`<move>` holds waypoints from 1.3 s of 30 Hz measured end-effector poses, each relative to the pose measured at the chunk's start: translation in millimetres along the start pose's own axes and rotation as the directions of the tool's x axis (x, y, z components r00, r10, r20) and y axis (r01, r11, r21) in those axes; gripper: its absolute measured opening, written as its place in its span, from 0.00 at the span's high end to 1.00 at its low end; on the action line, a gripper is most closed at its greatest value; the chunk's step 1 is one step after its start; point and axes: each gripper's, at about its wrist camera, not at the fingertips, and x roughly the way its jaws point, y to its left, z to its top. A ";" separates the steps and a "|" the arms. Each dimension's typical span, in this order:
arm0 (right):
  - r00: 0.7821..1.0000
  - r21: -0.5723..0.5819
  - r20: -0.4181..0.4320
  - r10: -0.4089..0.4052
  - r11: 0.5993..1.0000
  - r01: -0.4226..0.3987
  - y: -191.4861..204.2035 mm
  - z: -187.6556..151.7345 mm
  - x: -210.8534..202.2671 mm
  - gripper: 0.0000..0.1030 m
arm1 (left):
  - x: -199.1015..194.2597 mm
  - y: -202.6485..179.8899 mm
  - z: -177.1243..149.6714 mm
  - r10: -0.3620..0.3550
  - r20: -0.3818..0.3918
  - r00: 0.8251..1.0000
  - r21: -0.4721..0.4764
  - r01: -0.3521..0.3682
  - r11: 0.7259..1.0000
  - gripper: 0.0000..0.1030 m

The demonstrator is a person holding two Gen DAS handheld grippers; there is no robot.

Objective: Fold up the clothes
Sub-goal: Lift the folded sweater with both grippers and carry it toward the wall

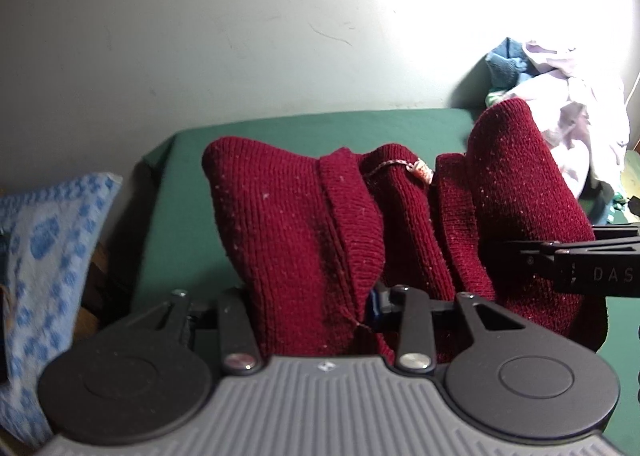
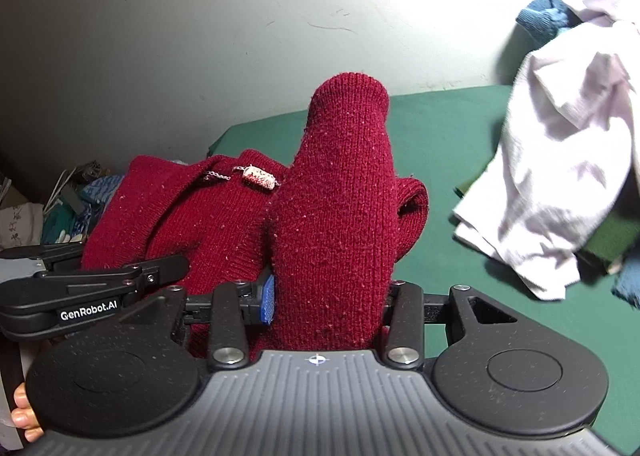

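Sweater [image 1: 304, 223], dark red knit, is held up over green table [image 1: 280, 127] btwn both grippers. Left gripper [image 1: 316, 308] is clamped on a fold near the neckline; right gripper [image 2: 328, 304] is clenched round a thick rolled part standing up w/ blue pad [image 2: 267, 298] pressed to it. Small beaded tag [image 2: 259, 177] hangs at the collar. Pale lilac garment [image 2: 560, 159] is heaped at the right, well apart. Blue-patterned towel [image 1: 44, 240] lies off left of table.

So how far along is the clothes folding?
Nothing looks finished. In hand: both tongs, left and right, are clamped on the red sweater, held bunched above the green table. Left to do: folding it flat, then the crumpled pale garment and blue cloth piled behind.
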 end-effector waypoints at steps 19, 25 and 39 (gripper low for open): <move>0.999 0.041 0.017 -0.035 0.999 0.034 24.6 95.1 105.3 0.58 | 90.3 75.5 98.6 0.067 0.048 0.997 0.011 -0.068 0.998 0.64; 1.000 0.052 0.020 -0.004 0.999 0.003 22.7 109.6 150.9 0.58 | 128.1 100.7 108.0 0.102 0.052 0.993 -0.026 -0.101 0.995 0.64; 0.996 -0.006 0.033 -0.083 0.996 0.084 24.8 113.1 208.4 0.53 | 177.3 133.5 112.7 0.115 0.042 0.993 -0.059 -0.112 0.992 0.53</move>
